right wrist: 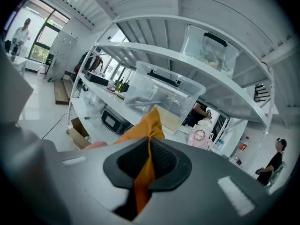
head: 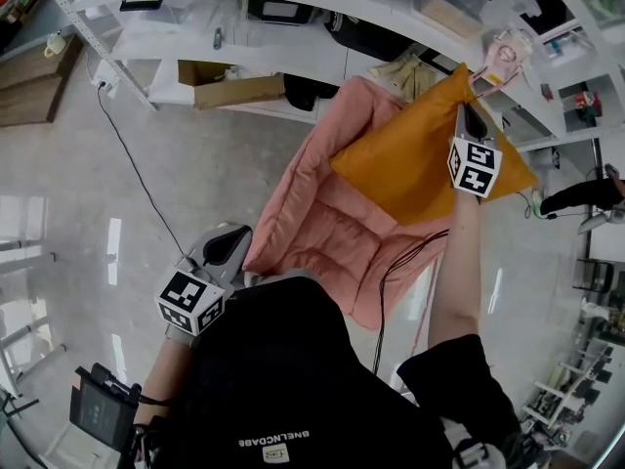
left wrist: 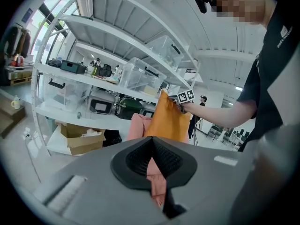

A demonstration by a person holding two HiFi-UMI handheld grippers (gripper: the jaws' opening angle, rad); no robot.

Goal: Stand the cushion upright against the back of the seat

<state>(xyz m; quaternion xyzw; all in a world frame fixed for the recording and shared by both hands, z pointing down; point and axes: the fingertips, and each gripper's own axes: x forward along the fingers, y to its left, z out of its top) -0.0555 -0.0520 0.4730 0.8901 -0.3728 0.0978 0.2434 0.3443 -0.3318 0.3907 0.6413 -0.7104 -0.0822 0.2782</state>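
Note:
An orange cushion point(head: 410, 164) hangs over the upper part of a pink padded seat point(head: 322, 223) that lies on the floor. My right gripper point(head: 465, 115) is shut on the cushion's top right corner, and orange fabric point(right wrist: 145, 125) runs between its closed jaws. My left gripper point(head: 239, 240) is shut on the seat's near left edge, with pink fabric point(left wrist: 156, 182) pinched in its jaws. From the left gripper view the cushion point(left wrist: 168, 116) hangs upright in front of the seat point(left wrist: 137, 125), held by the right gripper point(left wrist: 180, 104). The seat's back is partly hidden behind the cushion.
White shelving point(head: 293, 27) with boxes and bins stands right behind the seat. A cardboard box point(head: 229, 84) sits on its lowest shelf. A black cable point(head: 137, 179) crosses the floor at left, another cable point(head: 391, 281) runs by the seat. A pink clock point(head: 503, 57) stands near the cushion's top.

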